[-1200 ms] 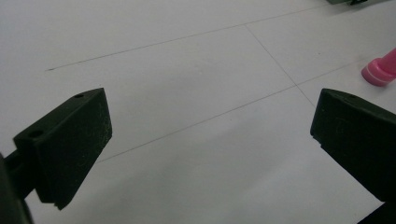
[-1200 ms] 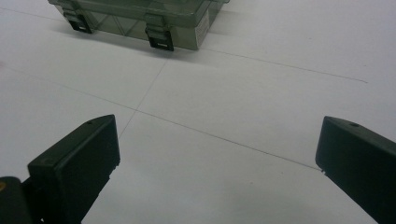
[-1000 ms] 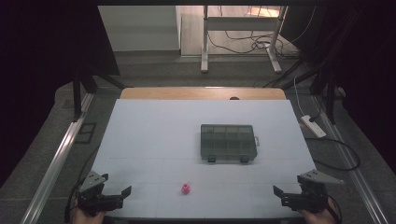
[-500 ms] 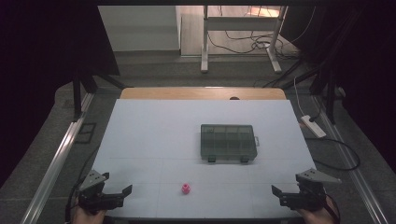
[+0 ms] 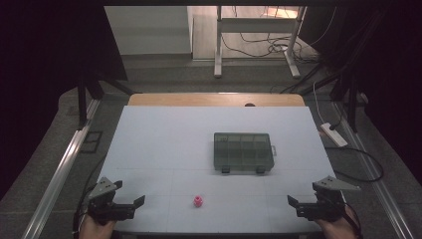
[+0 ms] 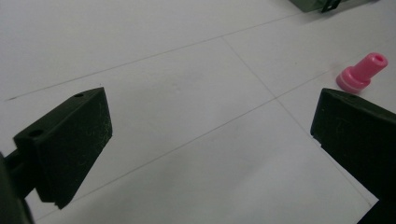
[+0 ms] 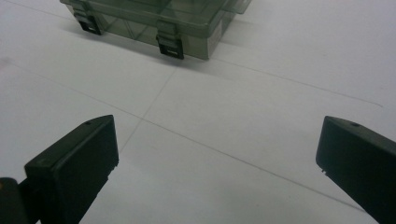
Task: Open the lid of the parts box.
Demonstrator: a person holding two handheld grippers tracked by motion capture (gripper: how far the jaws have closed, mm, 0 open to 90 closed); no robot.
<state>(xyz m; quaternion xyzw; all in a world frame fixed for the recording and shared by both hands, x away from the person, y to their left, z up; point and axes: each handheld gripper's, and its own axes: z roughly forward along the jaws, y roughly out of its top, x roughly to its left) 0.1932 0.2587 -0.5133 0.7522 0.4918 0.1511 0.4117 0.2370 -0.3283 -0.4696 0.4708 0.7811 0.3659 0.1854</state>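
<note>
Your white-topped desk (image 5: 164, 139) stood in a dark room, cables on the grey floor (image 5: 259, 74) beyond. The small pink plastic plug (image 5: 198, 201) lay near its front edge, between your left gripper (image 5: 130, 205) and right gripper (image 5: 297, 205), both jaws wide apart, empty; the smoky-green clear compartment box (image 5: 244, 152) sat farther back.

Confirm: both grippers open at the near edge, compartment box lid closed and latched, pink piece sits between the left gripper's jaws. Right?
Not quite. The pink piece lies on the table ahead of the left gripper, outside its jaws, as the left gripper view shows. The rest holds: right gripper open too, compartment box closed and latched.
</note>
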